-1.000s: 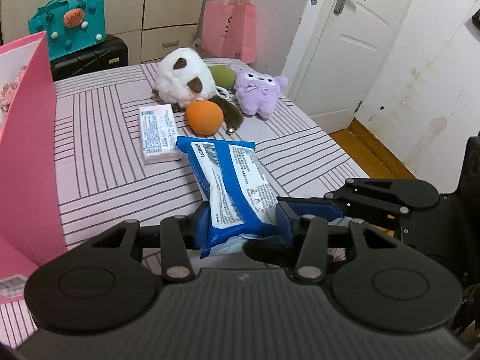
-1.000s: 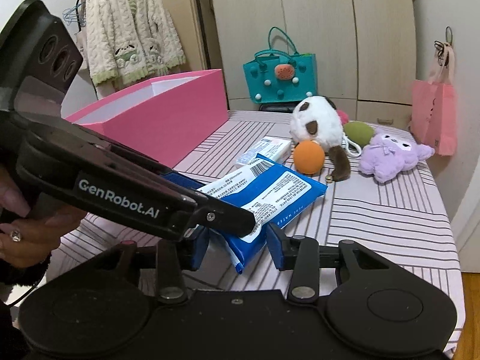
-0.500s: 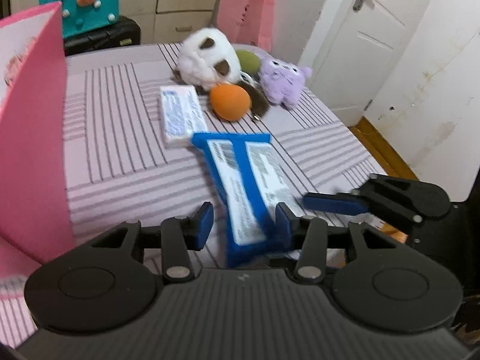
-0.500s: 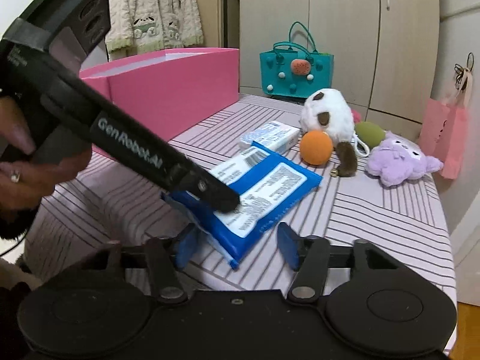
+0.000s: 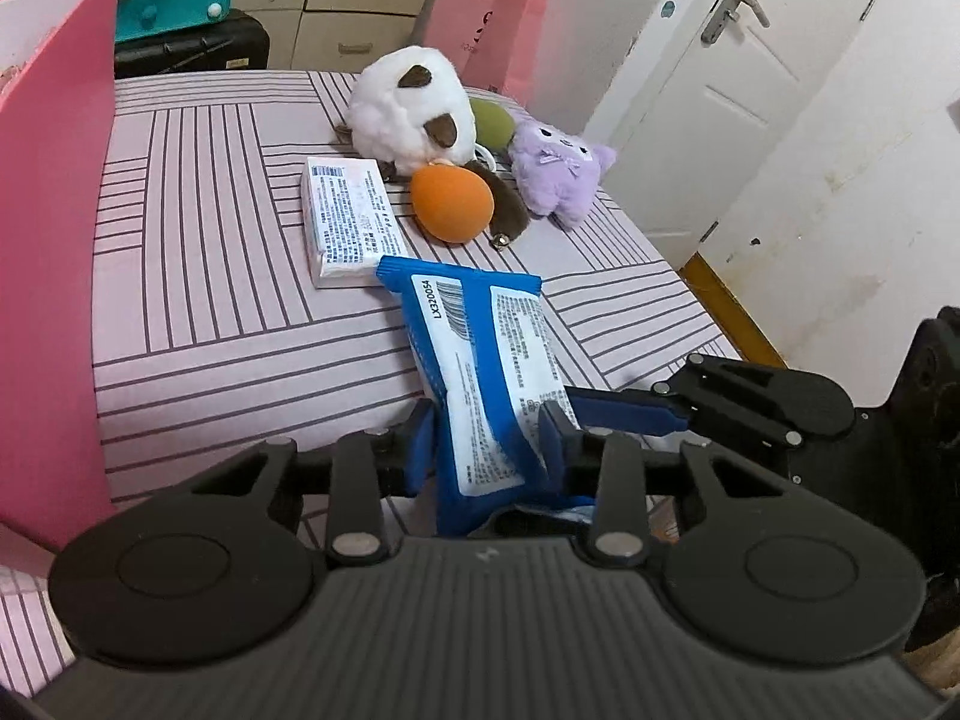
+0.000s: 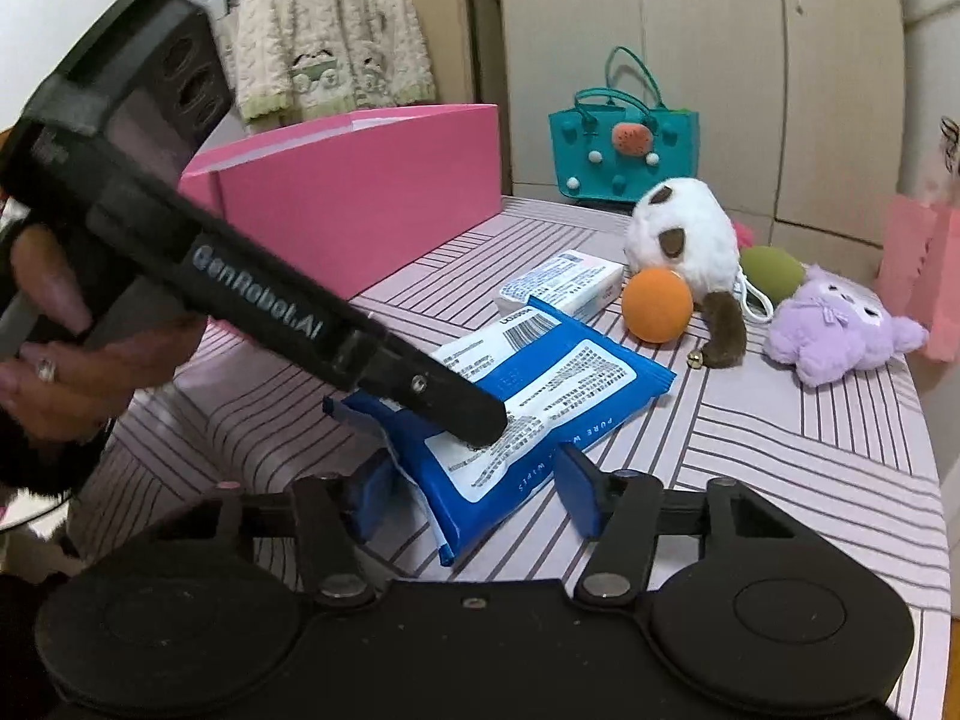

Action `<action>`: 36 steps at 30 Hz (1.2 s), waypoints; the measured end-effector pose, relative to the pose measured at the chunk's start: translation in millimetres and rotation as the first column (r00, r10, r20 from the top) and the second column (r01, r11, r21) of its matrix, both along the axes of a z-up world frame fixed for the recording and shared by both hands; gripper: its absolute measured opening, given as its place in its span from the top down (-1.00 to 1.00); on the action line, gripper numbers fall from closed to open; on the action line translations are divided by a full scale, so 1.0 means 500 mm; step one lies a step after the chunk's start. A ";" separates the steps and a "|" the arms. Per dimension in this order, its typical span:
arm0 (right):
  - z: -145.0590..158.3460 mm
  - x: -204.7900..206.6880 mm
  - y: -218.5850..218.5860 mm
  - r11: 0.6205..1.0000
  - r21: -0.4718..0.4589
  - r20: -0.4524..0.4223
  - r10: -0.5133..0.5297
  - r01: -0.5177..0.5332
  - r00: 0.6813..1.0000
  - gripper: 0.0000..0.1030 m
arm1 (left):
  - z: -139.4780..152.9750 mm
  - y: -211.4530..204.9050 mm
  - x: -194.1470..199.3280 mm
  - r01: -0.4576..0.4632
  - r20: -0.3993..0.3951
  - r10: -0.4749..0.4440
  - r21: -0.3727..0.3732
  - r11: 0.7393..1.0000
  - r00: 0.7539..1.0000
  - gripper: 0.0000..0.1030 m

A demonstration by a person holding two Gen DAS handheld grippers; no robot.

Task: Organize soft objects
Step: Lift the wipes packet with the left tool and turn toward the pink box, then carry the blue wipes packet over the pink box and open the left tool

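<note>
With the left gripper (image 5: 486, 450) just closed on the wipes (image 5: 486, 372) and the right gripper (image 6: 474, 492) loosely straddling them, lift level toward the box (image 5: 54, 240) at 9 o'clock.

Place: a home, most likely a bedroom.
Storage: tall pale wardrobe doors (image 6: 708, 60) fill the back wall, with drawers below them.
Clothing: a knitted cream cardigan (image 6: 327, 30) hangs on a hanger beside the wardrobe.
Door: a white panelled door (image 5: 726, 96) with a metal lever handle, set in a scuffed white wall.
Floor: a strip of wooden flooring (image 5: 729, 315) shows by the door.
Bags: a teal tote bag (image 6: 624, 147) sits on a black suitcase (image 5: 192, 51); a pink paper bag (image 5: 480, 24) hangs nearby.
Surface: a pink striped cloth (image 5: 210, 276) covers the desk, which carries plush toys (image 5: 414, 111) and a pink box (image 6: 360, 192).
</note>
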State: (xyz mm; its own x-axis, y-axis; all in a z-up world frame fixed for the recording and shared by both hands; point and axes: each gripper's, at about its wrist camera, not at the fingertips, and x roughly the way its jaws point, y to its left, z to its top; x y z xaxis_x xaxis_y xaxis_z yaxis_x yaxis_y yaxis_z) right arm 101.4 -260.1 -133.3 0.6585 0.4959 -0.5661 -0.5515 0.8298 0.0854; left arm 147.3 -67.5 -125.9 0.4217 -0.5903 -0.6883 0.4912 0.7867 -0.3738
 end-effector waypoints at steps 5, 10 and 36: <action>-0.001 -0.015 0.013 1.000 -0.015 0.027 -0.025 0.026 0.999 -0.11 | 0.004 -0.004 -0.009 0.003 0.009 -0.003 0.008 1.000 1.000 0.32; 0.009 -0.025 0.018 0.999 -0.004 0.017 -0.041 0.041 0.999 -0.06 | 0.012 0.000 -0.012 0.012 -0.013 -0.012 0.009 1.000 1.000 0.32; 0.218 -0.083 0.143 0.986 -0.019 -0.223 0.157 -0.166 0.962 -0.04 | 0.193 0.141 -0.131 -0.014 -0.151 0.021 0.049 0.999 0.988 0.32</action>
